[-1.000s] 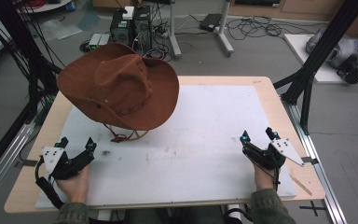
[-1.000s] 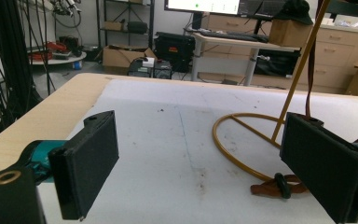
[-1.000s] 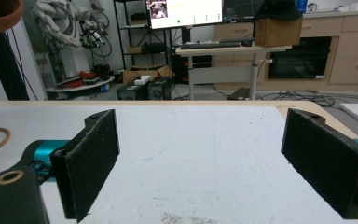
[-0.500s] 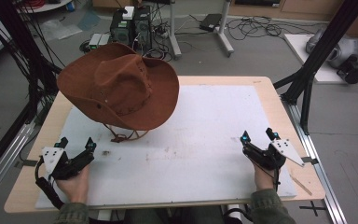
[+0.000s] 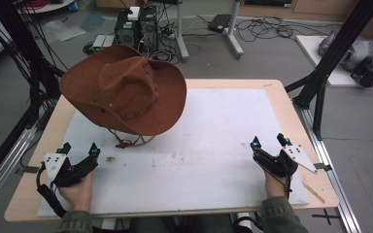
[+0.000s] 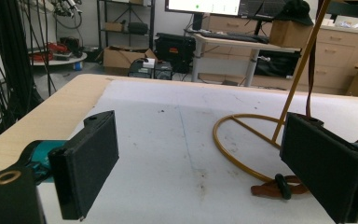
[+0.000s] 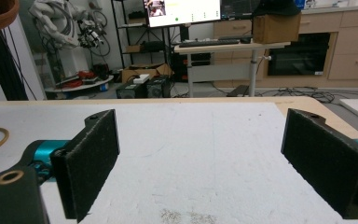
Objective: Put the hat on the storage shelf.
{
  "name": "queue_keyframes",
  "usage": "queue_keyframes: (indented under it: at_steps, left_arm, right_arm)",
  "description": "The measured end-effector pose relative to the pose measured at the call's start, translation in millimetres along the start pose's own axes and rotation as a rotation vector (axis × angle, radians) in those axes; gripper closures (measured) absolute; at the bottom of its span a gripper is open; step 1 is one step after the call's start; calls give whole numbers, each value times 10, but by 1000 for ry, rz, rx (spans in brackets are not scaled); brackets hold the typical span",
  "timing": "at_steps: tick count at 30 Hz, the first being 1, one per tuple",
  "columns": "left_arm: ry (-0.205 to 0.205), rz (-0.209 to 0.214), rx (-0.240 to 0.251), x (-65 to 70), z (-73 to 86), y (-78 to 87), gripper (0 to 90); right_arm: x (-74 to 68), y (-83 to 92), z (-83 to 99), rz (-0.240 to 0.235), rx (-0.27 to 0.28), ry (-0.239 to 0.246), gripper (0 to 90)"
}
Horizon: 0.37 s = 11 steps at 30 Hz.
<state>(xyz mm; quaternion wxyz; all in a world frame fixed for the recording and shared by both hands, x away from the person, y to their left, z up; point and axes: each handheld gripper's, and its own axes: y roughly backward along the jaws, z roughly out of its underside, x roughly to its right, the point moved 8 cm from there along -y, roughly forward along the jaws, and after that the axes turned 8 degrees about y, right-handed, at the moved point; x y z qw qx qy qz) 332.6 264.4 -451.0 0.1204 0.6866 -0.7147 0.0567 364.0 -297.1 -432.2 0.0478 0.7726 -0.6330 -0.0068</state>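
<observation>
Nearest, on the white mat [image 5: 213, 145] covering the wooden table [image 5: 281, 97], the left tool [image 5: 80, 151] and right tool [image 5: 270, 142] rest at the near corners, each with jaws spread apart and empty. Farther back, beyond the left tool, a brown suede wide-brimmed cowboy hat [image 5: 126, 92] perches on a thin gold wire stand [image 6: 242, 140], its leather chin cord [image 5: 126, 141] dangling to the mat.

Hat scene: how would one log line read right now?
hat: on stand, untouched | left gripper: open, near edge | right gripper: open, near edge | mat: bare between
</observation>
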Motion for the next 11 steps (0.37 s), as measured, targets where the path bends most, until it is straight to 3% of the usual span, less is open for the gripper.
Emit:
queue_keyframes:
  at_steps: [11]
  left_arm:
    - [4, 0, 2, -3, 0, -5, 117]
  right_arm:
    - [9, -6, 14, 1, -2, -8, 105]
